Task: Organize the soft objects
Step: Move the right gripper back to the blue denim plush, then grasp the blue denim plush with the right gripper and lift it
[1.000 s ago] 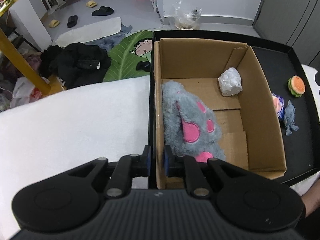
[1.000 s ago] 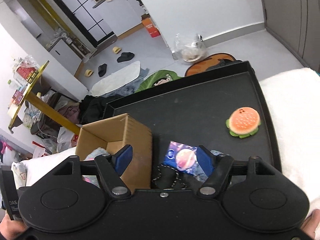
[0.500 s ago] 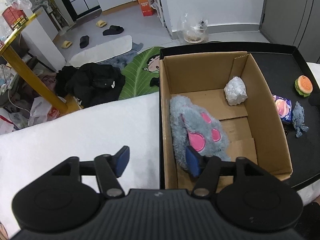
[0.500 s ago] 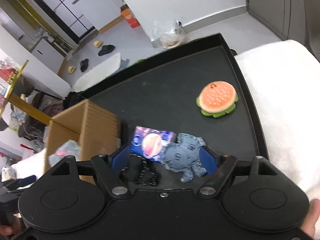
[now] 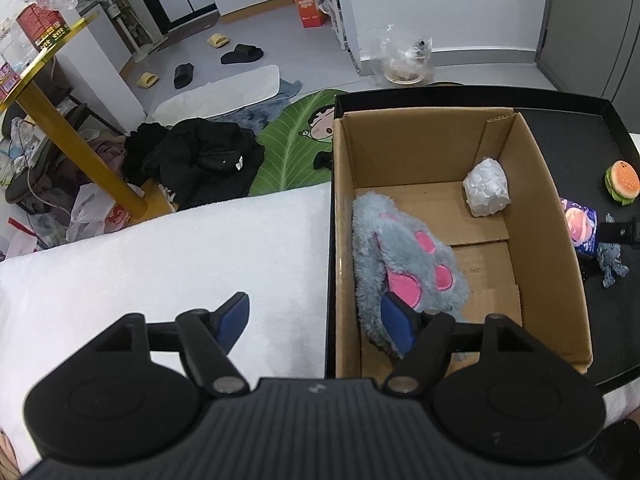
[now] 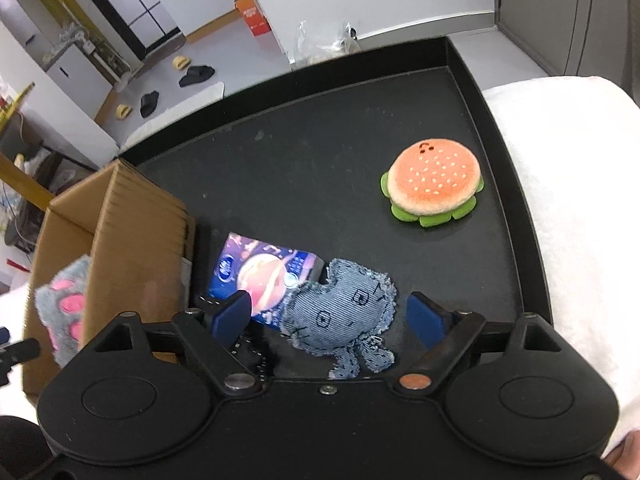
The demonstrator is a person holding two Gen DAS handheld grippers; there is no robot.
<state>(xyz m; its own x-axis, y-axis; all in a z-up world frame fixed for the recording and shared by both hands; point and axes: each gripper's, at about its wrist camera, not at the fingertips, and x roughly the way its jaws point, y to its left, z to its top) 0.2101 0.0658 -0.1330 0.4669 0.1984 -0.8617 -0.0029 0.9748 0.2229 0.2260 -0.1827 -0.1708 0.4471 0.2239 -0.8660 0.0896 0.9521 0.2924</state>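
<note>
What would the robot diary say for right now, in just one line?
left tongs: open, empty | right tongs: open around denim toy | grey plush: in cardboard box | burger toy: on black tray

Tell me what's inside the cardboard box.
In the box: a grey-and-pink plush and a crumpled white wad. Whatever lies beneath the plush is hidden.

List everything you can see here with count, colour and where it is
box: 1, brown cardboard, on tray's left part
furry toy: 1, grey with pink pads, inside box
wad: 1, white, crumpled, box's far corner
burger: 1, orange and green, on tray
denim toy: 1, blue, on tray, overlapping packet
packet: 1, purple, on tray beside box
tray: 1, black
left gripper: jaws open, astride box wall
right gripper: jaws open, astride denim toy
</note>
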